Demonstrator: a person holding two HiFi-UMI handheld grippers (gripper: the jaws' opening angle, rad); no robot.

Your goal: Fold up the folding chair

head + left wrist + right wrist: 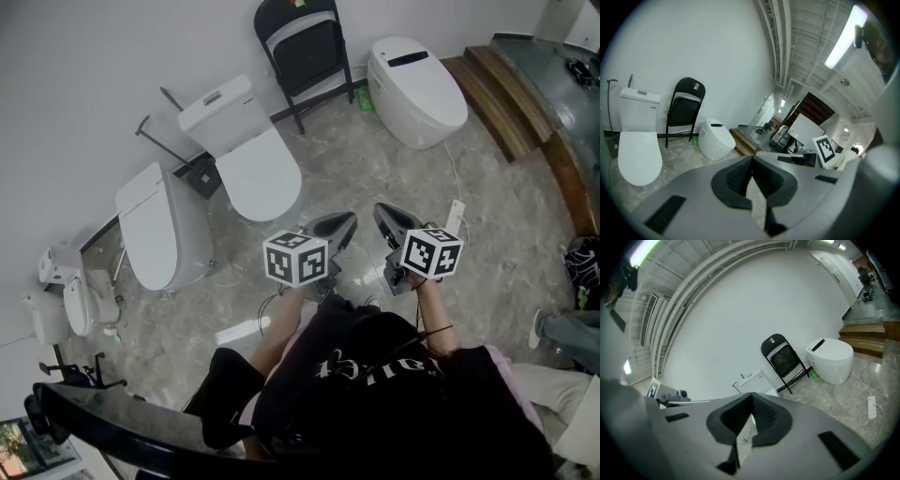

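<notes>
At the white wall, top centre, stands the folding chair; your left gripper and right gripper have fingers clenched, empty.

The black folding chair stood folded nearly flat, upright against the white wall, between a tank toilet and a rounded toilet, a small sticker on its backrest.

The folding chair stands against the far wall, between a cistern toilet on its left and a low toilet on its right. A third toilet sits further left. Wooden steps lie right of the low toilet, and what seems a power strip lies on the floor before it. The left gripper and right gripper hang side by side, well short of the chair.
</notes>
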